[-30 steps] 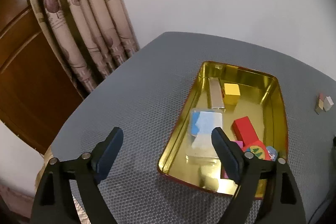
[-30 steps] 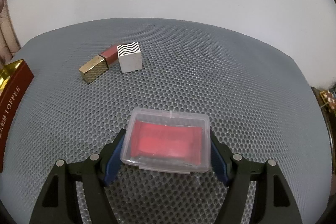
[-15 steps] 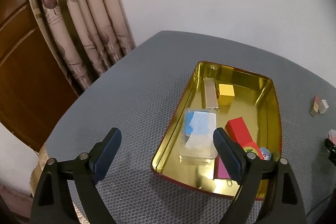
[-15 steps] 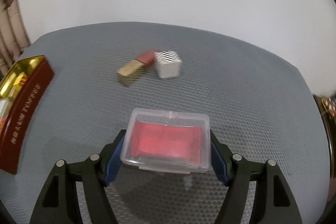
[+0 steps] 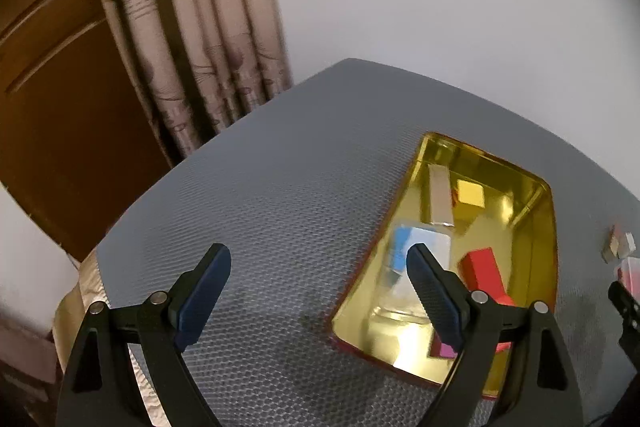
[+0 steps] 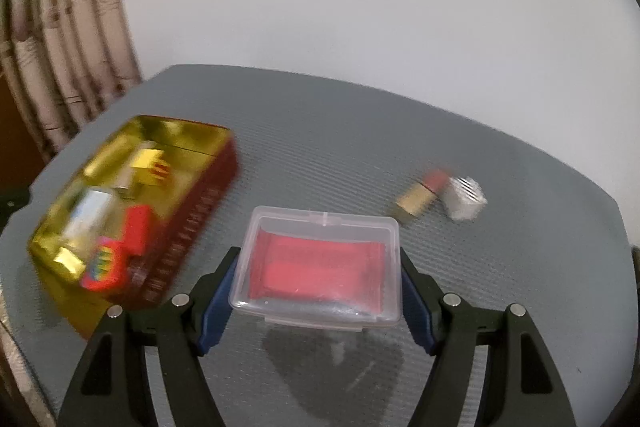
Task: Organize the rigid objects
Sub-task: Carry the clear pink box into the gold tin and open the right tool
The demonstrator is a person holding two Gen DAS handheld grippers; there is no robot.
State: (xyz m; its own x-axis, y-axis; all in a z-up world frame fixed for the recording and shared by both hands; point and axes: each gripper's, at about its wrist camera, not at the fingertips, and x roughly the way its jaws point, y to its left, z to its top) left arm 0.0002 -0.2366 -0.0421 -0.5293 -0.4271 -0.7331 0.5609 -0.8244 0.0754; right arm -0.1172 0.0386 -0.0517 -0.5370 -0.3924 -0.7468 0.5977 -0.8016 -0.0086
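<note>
Above the mat (image 6: 500, 307), right gripper (image 6: 320, 269) tilted down (clamping clear box (image 6: 320, 263)).

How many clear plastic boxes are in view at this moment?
2. One clear box with red contents is gripped in the right gripper; another with blue contents lies in the gold tin. Others may be hidden.

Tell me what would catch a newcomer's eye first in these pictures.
The clear plastic case with red contents, clamped in the right gripper above the grey mat. To its left sits the gold tin, already holding colourful blocks. Far right lie a gold-and-red tube and a small white box.
</note>
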